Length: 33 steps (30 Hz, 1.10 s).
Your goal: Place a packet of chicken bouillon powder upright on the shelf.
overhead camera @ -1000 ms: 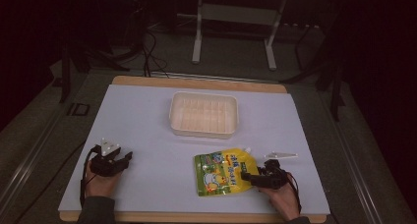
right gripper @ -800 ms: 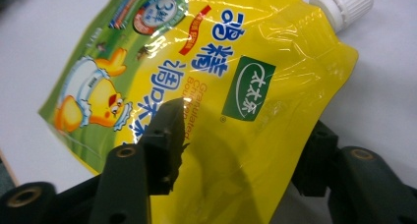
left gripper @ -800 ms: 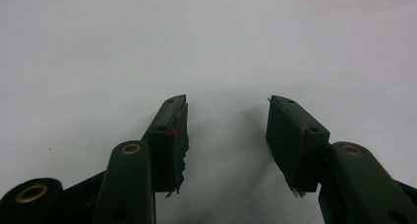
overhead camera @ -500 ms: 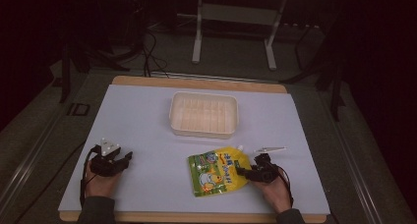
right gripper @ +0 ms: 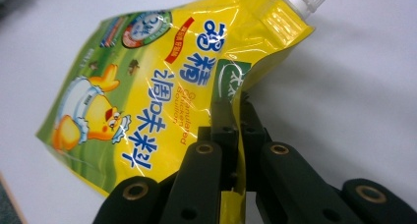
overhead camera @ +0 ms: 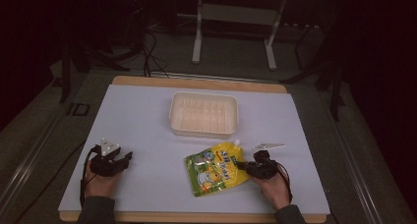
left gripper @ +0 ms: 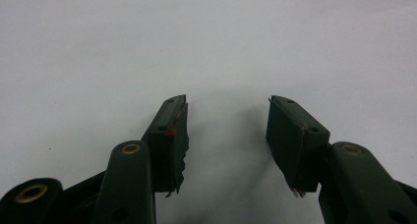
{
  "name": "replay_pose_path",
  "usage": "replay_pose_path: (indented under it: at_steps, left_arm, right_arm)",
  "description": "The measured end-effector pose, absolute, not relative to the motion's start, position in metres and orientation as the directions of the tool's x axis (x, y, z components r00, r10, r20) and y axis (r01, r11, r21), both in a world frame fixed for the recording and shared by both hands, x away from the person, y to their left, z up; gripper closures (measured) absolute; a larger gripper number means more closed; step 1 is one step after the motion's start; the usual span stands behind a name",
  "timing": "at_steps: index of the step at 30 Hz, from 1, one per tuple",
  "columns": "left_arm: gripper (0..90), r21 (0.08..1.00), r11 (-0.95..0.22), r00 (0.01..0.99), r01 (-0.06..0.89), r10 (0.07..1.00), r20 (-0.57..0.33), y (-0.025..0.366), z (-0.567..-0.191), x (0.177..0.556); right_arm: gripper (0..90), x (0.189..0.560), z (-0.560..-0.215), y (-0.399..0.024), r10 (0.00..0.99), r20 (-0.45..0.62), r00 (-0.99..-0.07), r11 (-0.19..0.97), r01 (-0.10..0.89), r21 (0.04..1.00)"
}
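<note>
1. The right hand-held gripper (overhead camera: 247, 167) sits low at the near right of the white counter (overhead camera: 147, 116), pointing left, hand behind it. Its jaws have just been closing and now pinch the edge of the glossy yellow-green spouted plastic pouch (overhead camera: 216, 167).
2. That pouch lies just in front of the cream rectangular plastic tray (overhead camera: 203, 115), right edge lifted.
3. The left hand-held gripper (overhead camera: 118, 161) rests near left, jaws spread over bare counter.

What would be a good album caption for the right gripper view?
The right tool, jaws just closed, pinches the edge of a yellow spouted pouch on the white table.
</note>
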<state>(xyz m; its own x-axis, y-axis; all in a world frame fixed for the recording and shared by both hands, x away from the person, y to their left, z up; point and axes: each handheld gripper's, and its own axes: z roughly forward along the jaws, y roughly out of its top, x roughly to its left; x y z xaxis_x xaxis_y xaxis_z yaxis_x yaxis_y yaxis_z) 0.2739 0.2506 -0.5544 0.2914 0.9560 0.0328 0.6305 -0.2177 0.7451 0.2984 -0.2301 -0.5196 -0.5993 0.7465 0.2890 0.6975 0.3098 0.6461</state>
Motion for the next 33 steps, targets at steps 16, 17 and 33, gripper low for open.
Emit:
replay_pose_path:
  at_steps: [16,17,33]
  left_arm:
    - [50.2,0.746,-0.221,0.293,0.628,0.955,0.037,0.250,-0.554,0.273]
    - [50.1,0.747,-0.222,0.294,0.626,0.955,0.038,0.250,-0.554,0.273]
    - [50.0,0.753,-0.222,0.294,0.619,0.955,0.040,0.250,-0.554,0.272]
  right_arm:
    - [90.0,0.302,-0.475,-0.211,0.708,0.210,-0.675,0.379,0.613,0.693]
    - [90.0,0.302,-0.471,-0.209,0.702,0.202,-0.683,0.387,0.604,0.696]
    - [90.0,0.302,-0.432,-0.183,0.639,0.169,-0.750,0.440,0.537,0.720]
